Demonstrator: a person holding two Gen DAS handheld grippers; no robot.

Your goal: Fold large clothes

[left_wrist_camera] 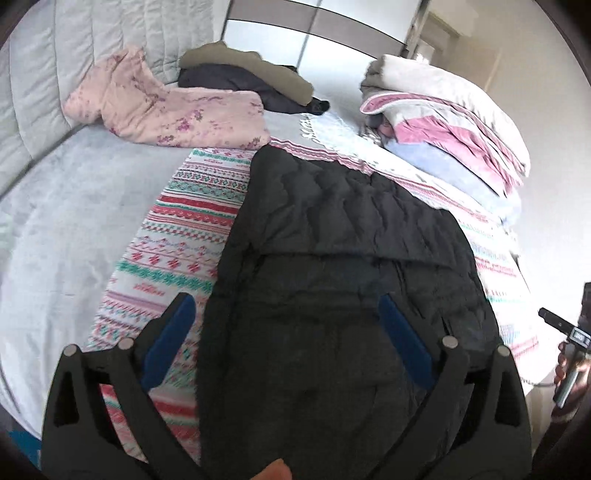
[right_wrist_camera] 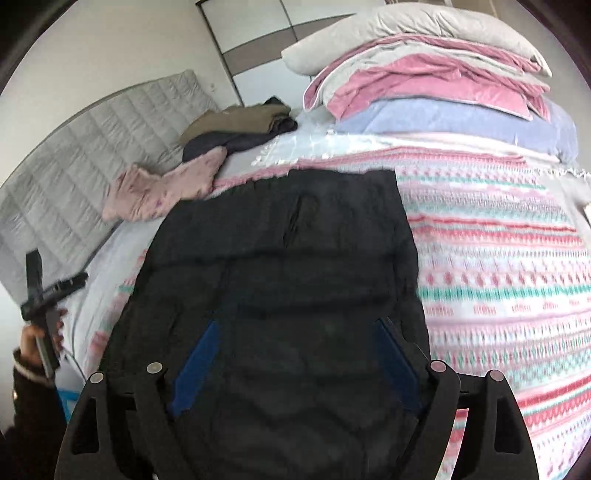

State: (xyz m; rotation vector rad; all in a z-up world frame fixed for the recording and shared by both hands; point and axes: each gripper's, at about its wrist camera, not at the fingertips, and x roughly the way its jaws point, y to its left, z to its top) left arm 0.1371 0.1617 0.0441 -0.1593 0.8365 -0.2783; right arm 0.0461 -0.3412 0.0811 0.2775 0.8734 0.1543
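Observation:
A black quilted jacket (left_wrist_camera: 343,258) (right_wrist_camera: 284,266) lies folded on a patterned blanket (left_wrist_camera: 177,236) (right_wrist_camera: 498,266) spread over the bed. My left gripper (left_wrist_camera: 286,302) hovers above the jacket's near end, open, its blue pads (left_wrist_camera: 170,343) wide apart with nothing between them. My right gripper (right_wrist_camera: 297,325) also hangs open over the jacket, and its blue pads (right_wrist_camera: 199,362) hold nothing. At the right edge of the left wrist view a hand holds the right gripper (left_wrist_camera: 569,332). The left gripper (right_wrist_camera: 44,291) shows at the left edge of the right wrist view.
A pink floral garment (left_wrist_camera: 166,107) (right_wrist_camera: 166,184) and an olive and dark clothes heap (left_wrist_camera: 251,77) (right_wrist_camera: 240,125) lie by the grey padded headboard (left_wrist_camera: 44,74). Stacked pink, white and lilac bedding (left_wrist_camera: 450,125) (right_wrist_camera: 436,85) fills the far right. A wardrobe (left_wrist_camera: 314,26) stands behind.

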